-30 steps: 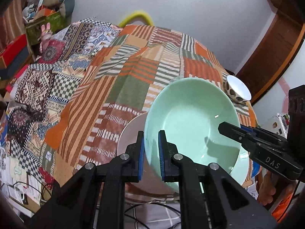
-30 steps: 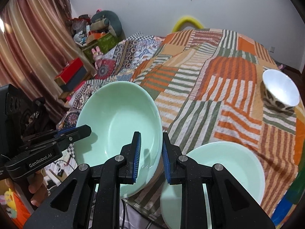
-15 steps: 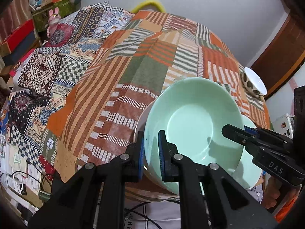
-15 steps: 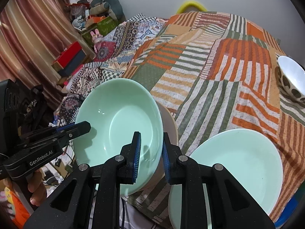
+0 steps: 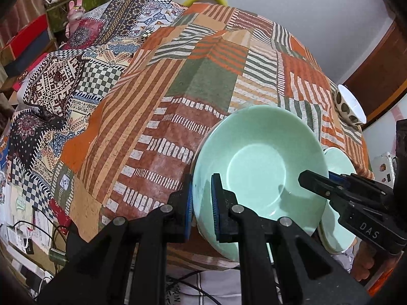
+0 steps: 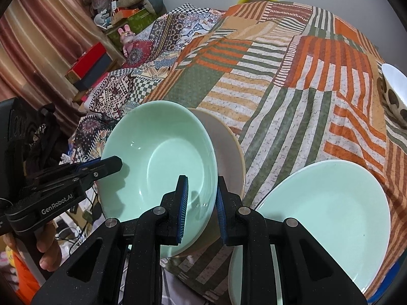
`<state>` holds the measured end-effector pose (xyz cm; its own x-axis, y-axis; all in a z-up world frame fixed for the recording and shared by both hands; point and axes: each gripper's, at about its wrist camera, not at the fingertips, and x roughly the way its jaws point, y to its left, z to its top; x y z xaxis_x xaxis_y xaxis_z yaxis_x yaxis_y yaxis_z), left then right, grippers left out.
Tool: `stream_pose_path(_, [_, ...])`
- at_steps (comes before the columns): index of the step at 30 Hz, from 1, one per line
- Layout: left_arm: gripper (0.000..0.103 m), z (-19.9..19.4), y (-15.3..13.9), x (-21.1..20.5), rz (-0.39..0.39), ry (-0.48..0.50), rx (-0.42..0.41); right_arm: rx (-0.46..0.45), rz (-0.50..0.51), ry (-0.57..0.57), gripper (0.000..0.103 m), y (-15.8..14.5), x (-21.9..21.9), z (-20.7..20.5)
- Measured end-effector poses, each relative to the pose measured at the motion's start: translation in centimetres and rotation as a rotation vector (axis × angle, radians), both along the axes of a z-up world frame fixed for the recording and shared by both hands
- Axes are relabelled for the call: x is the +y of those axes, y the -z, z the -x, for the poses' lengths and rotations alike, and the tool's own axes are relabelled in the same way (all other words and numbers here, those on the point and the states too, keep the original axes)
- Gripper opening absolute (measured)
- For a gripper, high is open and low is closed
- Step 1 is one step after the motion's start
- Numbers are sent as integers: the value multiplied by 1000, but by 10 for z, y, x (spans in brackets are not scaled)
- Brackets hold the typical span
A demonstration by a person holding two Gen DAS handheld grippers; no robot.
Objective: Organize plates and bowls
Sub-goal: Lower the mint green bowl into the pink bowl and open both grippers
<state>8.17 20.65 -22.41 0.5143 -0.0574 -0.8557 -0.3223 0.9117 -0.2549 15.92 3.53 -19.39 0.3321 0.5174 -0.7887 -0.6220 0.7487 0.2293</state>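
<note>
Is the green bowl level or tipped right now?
Tipped. The green bowl leans over the beige plate, its left rim raised; the left claw and right claw grip opposite rims.

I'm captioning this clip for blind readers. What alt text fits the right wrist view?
The right tool clamps the near rim of a mint green bowl, and the left tool grips its far left rim, holding it over a beige plate. A second green dish sits to the right on a patchwork cloth.

White letters "DAS" stand on the black plastic body of the right gripper (image 5: 314, 179). "GenRobot.AI" is printed in white along the black plastic body of the left gripper (image 6: 112, 164).
</note>
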Motion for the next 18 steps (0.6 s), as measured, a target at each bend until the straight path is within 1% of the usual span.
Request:
stream_pose_path(6, [12, -2, 3, 2, -11, -8, 6, 9, 5, -1, 20, 4, 3, -3])
stream_pose_path(7, [12, -3, 4, 3, -8, -10, 10, 6, 6, -4, 21, 4, 3, -2])
stream_pose_path(18, [12, -3, 7, 3, -18, -9, 25, -79, 85, -21, 22, 0, 8, 3])
